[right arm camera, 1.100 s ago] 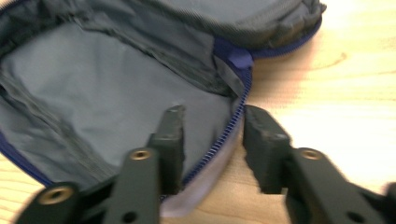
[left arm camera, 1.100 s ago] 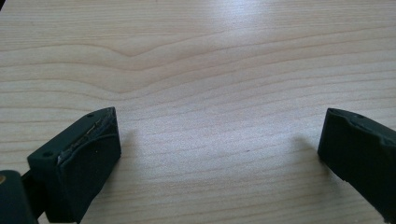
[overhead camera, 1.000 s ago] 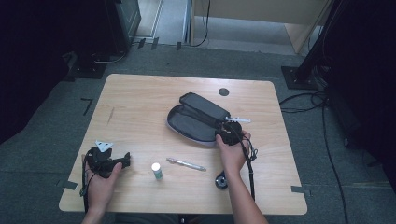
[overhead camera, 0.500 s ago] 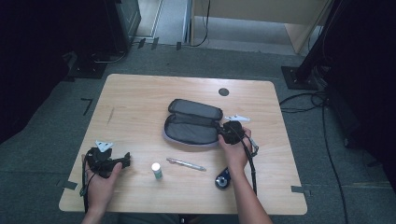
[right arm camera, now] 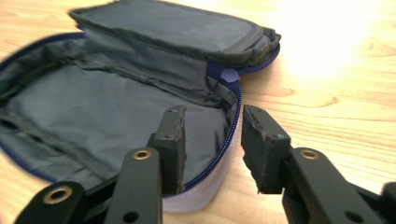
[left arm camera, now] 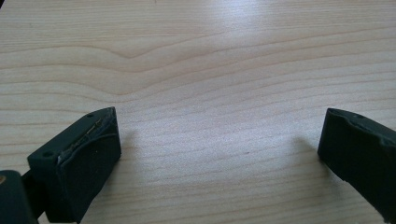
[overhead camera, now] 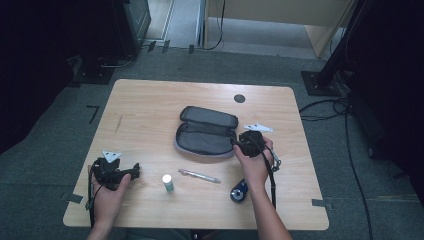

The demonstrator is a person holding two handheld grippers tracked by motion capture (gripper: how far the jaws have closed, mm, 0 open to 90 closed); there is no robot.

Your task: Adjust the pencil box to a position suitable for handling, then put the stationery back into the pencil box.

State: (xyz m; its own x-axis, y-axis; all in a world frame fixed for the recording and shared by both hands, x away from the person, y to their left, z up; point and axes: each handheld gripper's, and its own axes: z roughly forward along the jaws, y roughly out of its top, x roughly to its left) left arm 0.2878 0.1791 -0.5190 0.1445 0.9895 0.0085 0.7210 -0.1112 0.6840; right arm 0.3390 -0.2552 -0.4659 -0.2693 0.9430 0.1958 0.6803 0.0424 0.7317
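At the case's (overhead camera: pixel 207 131) right end, right tongs (right arm camera: pixel 211 140) had just parted, straddling its zipper edge; left tongs (left arm camera: pixel 219 149) gaped, far off.

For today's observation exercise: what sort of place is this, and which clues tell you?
Probably a recording studio or lab: a lone wooden table on grey carpet, black stands at the edges, and cables across the floor.

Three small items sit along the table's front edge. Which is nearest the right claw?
The round blue-black item, beside the right forearm. The pen and the white-capped tube lie farther left.
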